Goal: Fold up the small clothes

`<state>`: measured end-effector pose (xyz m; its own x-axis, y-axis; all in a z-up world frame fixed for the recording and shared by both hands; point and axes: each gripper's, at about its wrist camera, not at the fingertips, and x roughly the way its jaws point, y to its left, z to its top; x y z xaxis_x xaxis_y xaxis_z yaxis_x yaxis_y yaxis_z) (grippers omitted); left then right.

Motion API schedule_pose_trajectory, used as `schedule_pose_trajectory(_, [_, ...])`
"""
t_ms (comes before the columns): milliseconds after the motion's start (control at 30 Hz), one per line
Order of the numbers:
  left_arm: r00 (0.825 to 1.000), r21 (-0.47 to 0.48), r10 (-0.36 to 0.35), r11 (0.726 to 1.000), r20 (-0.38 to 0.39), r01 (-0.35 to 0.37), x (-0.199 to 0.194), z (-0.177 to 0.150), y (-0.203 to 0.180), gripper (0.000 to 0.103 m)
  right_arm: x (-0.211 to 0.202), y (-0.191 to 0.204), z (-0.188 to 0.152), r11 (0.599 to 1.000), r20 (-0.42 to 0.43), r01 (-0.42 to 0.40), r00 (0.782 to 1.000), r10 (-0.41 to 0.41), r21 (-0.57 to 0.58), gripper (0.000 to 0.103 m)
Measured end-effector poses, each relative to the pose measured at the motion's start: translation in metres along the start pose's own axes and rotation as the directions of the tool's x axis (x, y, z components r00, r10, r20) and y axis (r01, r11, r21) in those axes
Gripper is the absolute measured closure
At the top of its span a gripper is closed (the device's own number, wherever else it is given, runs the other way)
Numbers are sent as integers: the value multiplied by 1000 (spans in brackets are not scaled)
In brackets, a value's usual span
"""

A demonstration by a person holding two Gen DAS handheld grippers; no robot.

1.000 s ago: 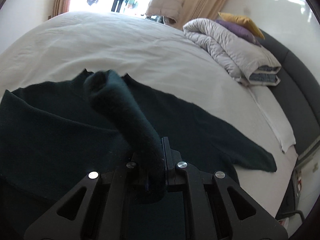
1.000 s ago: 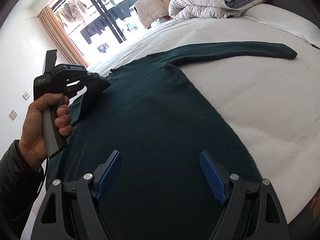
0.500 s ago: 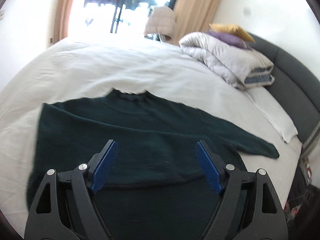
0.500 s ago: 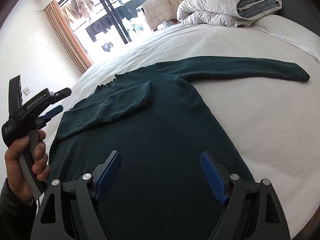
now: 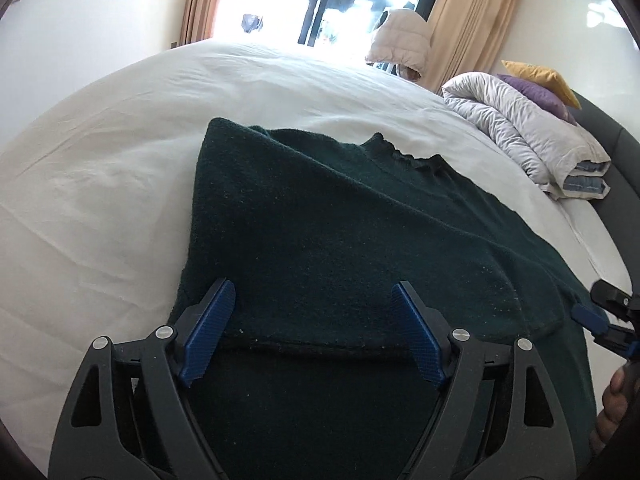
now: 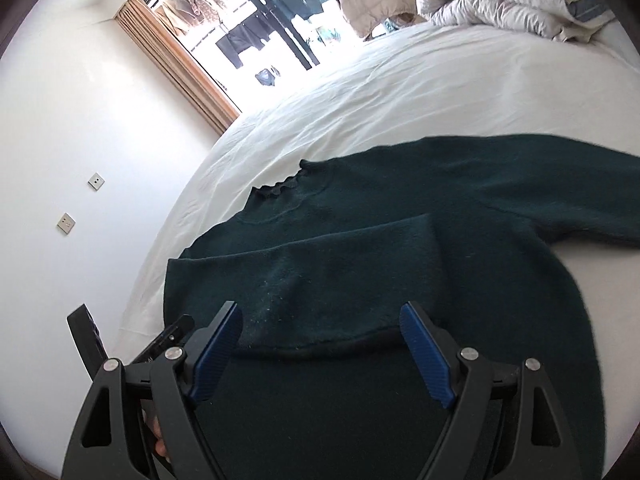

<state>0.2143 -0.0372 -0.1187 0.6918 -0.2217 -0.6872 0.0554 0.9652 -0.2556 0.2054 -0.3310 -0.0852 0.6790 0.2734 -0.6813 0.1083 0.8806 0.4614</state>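
A dark green sweater [image 5: 340, 240] lies flat on the white bed [image 5: 100, 200]. Its left sleeve [image 6: 320, 280] is folded across the chest; the cuff edge lies just ahead of both grippers. The other sleeve [image 6: 560, 200] stretches out to the right. My left gripper [image 5: 312, 328] is open and empty, low over the folded sleeve's cuff. My right gripper [image 6: 320, 348] is open and empty above the same cuff edge. The right gripper's tip shows at the right edge of the left wrist view [image 5: 608, 320]. The frilled collar [image 6: 280, 190] points toward the window.
A rolled white duvet [image 5: 520, 136] with purple and yellow cushions lies at the bed's head by a dark headboard [image 5: 616, 148]. A window with curtains [image 6: 180, 60] is beyond the bed. A white wall [image 6: 80, 160] stands left.
The left gripper let go of the sleeve, which now lies folded across the chest. Both grippers have moved in low over the sleeve's cuff edge.
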Motion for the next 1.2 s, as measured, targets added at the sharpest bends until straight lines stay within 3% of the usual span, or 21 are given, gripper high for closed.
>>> schedule_pose_trajectory(67, [1000,23,9,1000,9,-9,0,-1,2,19,21,-11,1,1000,-33,25,999,-25,-8,20])
schedule_pose_trajectory(200, [1000,25,1,1000,19,-1,1,-1,11,19,9,-36,5,999,19,-23,1000,22,29,25])
schedule_pose_trajectory(267, [1000,24,-4,1000,26,3,-13,-9,7,19,-13,-59,10,990,63,125,990,-130,70,23])
schedule_pose_trajectory(300, [1000,26,-3,1000,27,2,-16,-10,8,19,-29,-74,12,984,88,142,985,-152,104,23])
schedule_pose_trajectory(400, [1000,29,0,1000,28,-1,-21,-11,7,19,-75,-118,15,967,144,81,983,-118,240,23])
schedule_pose_trajectory(500, [1000,33,5,999,29,-6,-19,-10,6,19,-138,-163,10,937,244,120,947,-206,328,21])
schedule_pose_trajectory(567, [1000,36,8,999,30,-9,-23,-11,6,19,-175,-206,2,894,297,86,925,-235,440,18])
schedule_pose_trajectory(733, [999,43,16,999,29,-17,-22,-9,7,19,-241,-316,-32,697,380,-36,858,-347,716,17])
schedule_pose_trajectory(800, [999,46,19,999,29,-21,-20,-8,7,18,-247,-342,-42,637,371,-65,855,-361,768,17])
schedule_pose_trajectory(867, [999,48,20,999,29,-21,-18,-6,8,18,-245,-360,-49,604,386,-114,856,-343,789,25])
schedule_pose_trajectory(1033, [999,59,36,998,28,-37,-14,-4,5,18,-222,-342,-27,627,368,-67,856,-363,776,23])
schedule_pose_trajectory(1200, [999,65,43,997,27,-45,-10,-1,3,18,-220,-350,-22,618,380,-101,860,-339,780,23])
